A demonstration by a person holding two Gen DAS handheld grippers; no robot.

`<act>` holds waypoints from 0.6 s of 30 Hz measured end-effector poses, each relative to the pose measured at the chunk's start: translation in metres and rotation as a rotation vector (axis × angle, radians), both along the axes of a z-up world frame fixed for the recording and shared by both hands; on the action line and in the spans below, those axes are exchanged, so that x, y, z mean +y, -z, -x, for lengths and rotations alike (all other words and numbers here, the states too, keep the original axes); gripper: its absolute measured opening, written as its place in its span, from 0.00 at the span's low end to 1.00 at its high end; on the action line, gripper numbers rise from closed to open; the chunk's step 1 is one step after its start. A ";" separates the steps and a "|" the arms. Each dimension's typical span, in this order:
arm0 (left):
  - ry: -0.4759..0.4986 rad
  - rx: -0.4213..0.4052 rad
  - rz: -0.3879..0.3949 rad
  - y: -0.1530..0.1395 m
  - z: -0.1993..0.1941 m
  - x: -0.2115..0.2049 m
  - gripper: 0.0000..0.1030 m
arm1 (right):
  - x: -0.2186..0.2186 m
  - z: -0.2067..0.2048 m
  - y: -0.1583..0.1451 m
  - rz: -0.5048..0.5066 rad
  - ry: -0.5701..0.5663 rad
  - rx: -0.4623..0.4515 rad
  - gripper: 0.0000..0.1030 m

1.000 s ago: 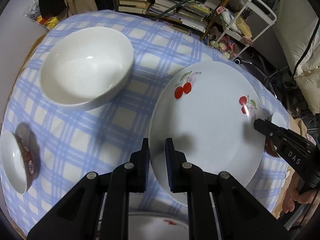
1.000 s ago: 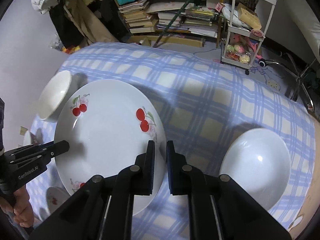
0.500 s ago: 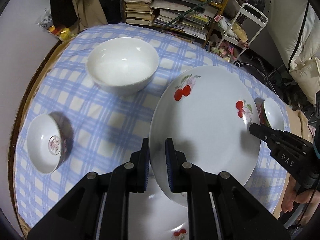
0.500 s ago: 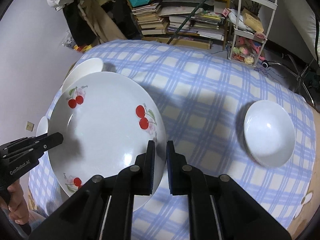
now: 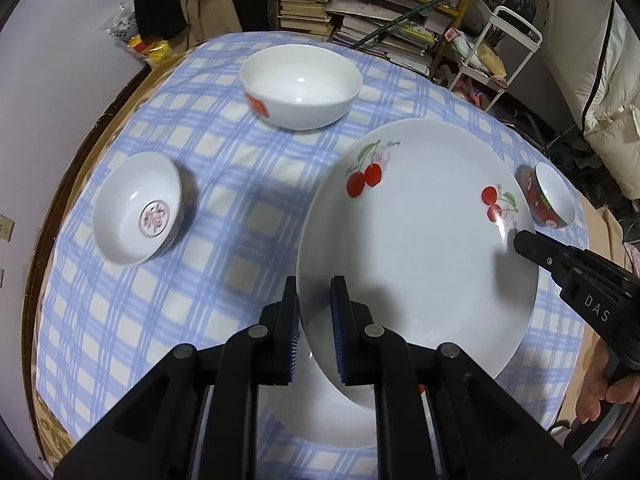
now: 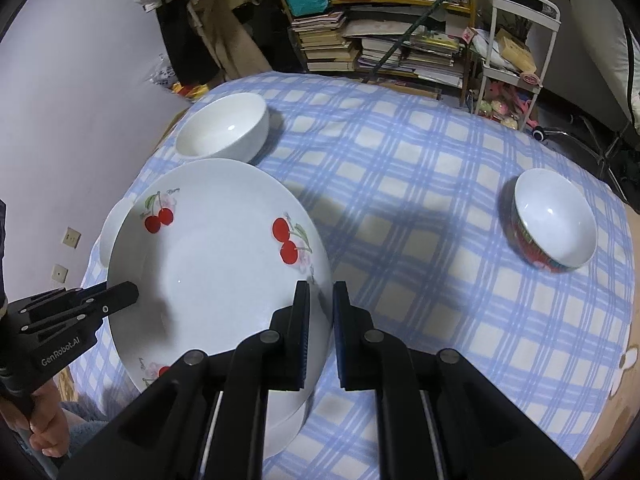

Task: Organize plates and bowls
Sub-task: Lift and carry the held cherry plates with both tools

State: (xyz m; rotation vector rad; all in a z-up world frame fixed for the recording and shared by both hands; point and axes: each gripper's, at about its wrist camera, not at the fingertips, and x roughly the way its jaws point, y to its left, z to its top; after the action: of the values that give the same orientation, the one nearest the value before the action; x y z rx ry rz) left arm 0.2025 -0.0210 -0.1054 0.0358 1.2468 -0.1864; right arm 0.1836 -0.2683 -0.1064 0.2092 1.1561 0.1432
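Observation:
A large white cherry plate (image 5: pixel 420 240) is held in the air above the table, gripped at opposite rims. My left gripper (image 5: pixel 314 300) is shut on its near-left rim; my right gripper (image 6: pixel 320 304) is shut on its right rim, and shows in the left wrist view (image 5: pixel 528 246). A second white plate (image 5: pixel 320 412) lies on the table directly below; in the right wrist view (image 6: pixel 288 428) only its edge shows. A large white bowl (image 5: pixel 300 84) stands at the back, also in the right wrist view (image 6: pixel 224 128).
A small white bowl with a red seal (image 5: pixel 140 212) sits at the left. A red-sided bowl (image 6: pixel 554 224) sits at the right, partly hidden behind the plate in the left wrist view (image 5: pixel 550 196). The round table has a blue checked cloth (image 6: pixel 420 200). Bookshelves (image 6: pixel 380 40) and a white cart (image 6: pixel 520 40) stand behind.
Both grippers have risen with the cherry plate between them, and it now hangs higher above the table. More of the table and the plate underneath have come into view.

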 end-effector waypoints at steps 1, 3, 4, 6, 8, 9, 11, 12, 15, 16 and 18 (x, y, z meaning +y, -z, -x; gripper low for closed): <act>-0.002 -0.006 -0.001 -0.001 0.004 0.002 0.14 | 0.002 0.003 0.000 0.002 -0.002 -0.001 0.12; 0.001 -0.015 -0.002 -0.004 0.011 0.006 0.14 | 0.007 0.010 0.001 0.010 -0.002 0.000 0.12; 0.003 -0.018 -0.004 -0.004 0.014 0.007 0.14 | 0.008 0.013 0.002 0.008 0.000 0.001 0.12; 0.007 -0.024 -0.011 -0.006 0.021 0.010 0.14 | 0.011 0.020 0.005 0.004 0.001 0.010 0.12; 0.001 -0.029 -0.003 -0.006 0.027 0.014 0.14 | 0.014 0.026 0.008 0.000 0.002 0.018 0.12; -0.008 -0.034 0.003 -0.007 0.030 0.016 0.14 | 0.014 0.029 0.010 -0.011 0.014 0.023 0.12; -0.019 -0.044 0.007 -0.006 0.035 0.019 0.14 | 0.017 0.034 0.012 -0.009 0.026 0.024 0.12; -0.014 -0.046 0.004 -0.005 0.037 0.019 0.14 | 0.020 0.037 0.013 0.002 0.026 0.021 0.12; -0.018 -0.037 -0.009 0.003 0.043 0.023 0.14 | 0.024 0.042 0.016 0.000 0.025 0.026 0.12; -0.024 -0.029 -0.003 0.007 0.045 0.026 0.14 | 0.025 0.044 0.017 -0.001 0.024 0.025 0.12; -0.031 -0.013 0.007 0.014 0.047 0.030 0.14 | 0.027 0.047 0.018 0.002 0.020 0.024 0.12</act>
State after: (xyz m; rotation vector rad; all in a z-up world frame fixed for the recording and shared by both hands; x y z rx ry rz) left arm 0.1551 0.0090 -0.1191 0.0117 1.2332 -0.1632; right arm 0.1370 -0.2415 -0.1241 0.2212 1.1781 0.1217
